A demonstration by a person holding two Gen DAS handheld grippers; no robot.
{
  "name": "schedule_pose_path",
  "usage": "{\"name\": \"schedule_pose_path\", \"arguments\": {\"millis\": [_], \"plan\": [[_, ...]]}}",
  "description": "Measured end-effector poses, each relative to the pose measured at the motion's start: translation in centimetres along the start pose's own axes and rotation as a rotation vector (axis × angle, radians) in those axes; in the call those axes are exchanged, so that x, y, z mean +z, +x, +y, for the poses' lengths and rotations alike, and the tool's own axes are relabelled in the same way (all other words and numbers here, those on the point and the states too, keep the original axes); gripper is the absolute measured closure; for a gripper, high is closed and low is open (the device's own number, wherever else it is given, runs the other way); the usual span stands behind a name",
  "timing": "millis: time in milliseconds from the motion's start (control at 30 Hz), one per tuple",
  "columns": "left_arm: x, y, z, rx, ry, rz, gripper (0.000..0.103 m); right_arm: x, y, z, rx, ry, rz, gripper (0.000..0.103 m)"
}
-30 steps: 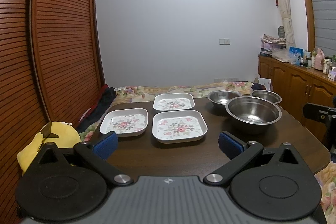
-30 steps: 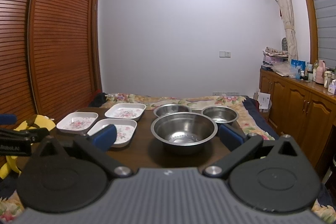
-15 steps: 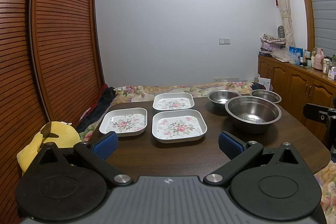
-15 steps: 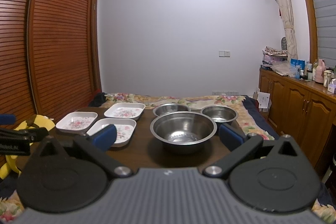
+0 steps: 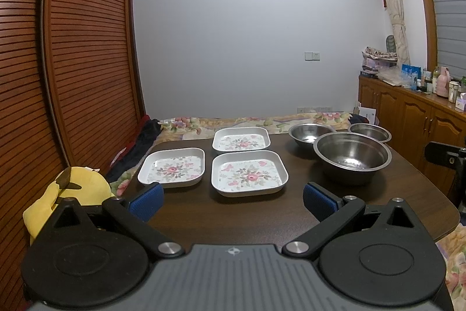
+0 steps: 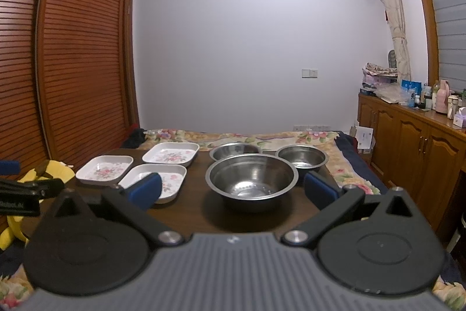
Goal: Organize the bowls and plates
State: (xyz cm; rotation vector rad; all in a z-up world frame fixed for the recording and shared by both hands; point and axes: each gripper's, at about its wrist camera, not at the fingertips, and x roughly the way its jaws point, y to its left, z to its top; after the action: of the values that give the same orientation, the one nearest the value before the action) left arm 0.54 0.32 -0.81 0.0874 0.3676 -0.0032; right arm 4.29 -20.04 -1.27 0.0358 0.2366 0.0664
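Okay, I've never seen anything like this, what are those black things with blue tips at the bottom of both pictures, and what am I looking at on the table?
Those are two hand-held grippers, one in each of a person's hands. Each carries a wide-angle camera looking forward along its two blue-padded fingers, so each picture is one gripper's own view.

In the left wrist view, the left gripper is open and holds nothing. In the right wrist view, the right gripper is also open and holds nothing.

On the dark wooden table sit three white square floral plates: near plate, left plate, far plate. Beside them are three steel bowls: large bowl, and two smaller ones behind it. Nothing is stacked yet.
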Motion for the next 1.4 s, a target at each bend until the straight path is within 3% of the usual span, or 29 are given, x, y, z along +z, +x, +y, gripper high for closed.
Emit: {"name": "schedule_pose_path", "arguments": {"millis": [533, 900, 1100, 1400], "plan": [[-0.6, 0.8, 0.2, -0.007, -0.004, 0.029, 0.0, -0.4, 0.3, 0.1, 0.008, -0.009, 0.011, 0.0], [-2.3, 4.3, 0.6, -0.062, -0.009, 0.184, 0.0, -0.7, 2.1, 0.9, 0.081, -0.023, 0.049, 0.0], [-3.0, 5.2, 0.8, -0.101, -0.02, 0.214, 0.0, -0.4, 3.9, 1.9, 0.135, -0.023, 0.085, 0.0], [-3.7, 8.2, 2.2, -0.089, -0.033, 0.24, 0.0, 0.4, 7.5, 3.2, 0.176, -0.079, 0.113, 0.0]]}}
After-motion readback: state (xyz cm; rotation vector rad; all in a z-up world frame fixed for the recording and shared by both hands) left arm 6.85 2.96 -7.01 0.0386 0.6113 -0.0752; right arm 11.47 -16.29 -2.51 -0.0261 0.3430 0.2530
